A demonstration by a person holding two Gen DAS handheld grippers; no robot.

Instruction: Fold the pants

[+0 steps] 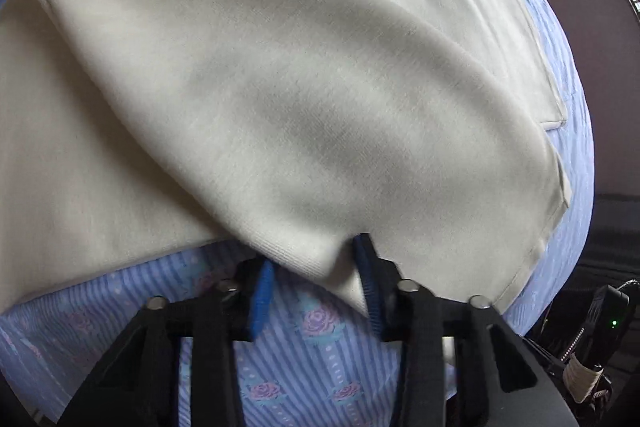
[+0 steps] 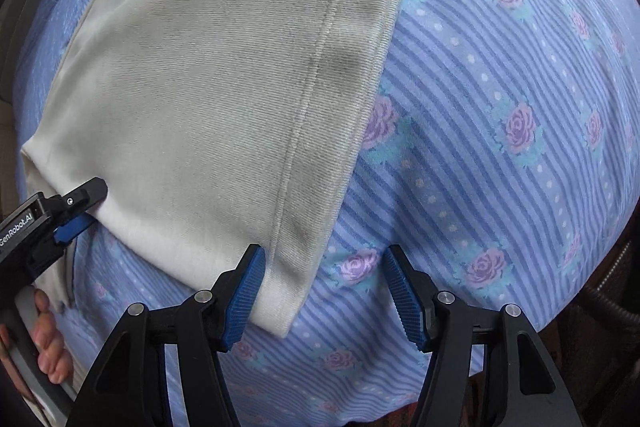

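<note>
Flowery blue sheet (image 2: pixel 500 75) is covering the bed. Pants (image 1: pixel 240 99) are lying ahead of both claws. Left claw (image 1: pixel 316 287) is gaping around an edge, right claw (image 2: pixel 324 291) is gaping beside the hem. I'd pinch both layers before lifting.

Both wrist cams look down, close, sharing pants (image 1: pixel 280 87) & bedsheet (image 2: pixel 500 107).

Pants (image 1: pixel 280 87): cream, folded over in layers, spread across most of the view.
Sheet (image 1: pixel 316 347): blue striped with roses, under the pants.
Left gripper (image 1: pixel 316 287): blue pads apart, a corner of the pants' near edge hanging between them, touching the right pad.
</note>
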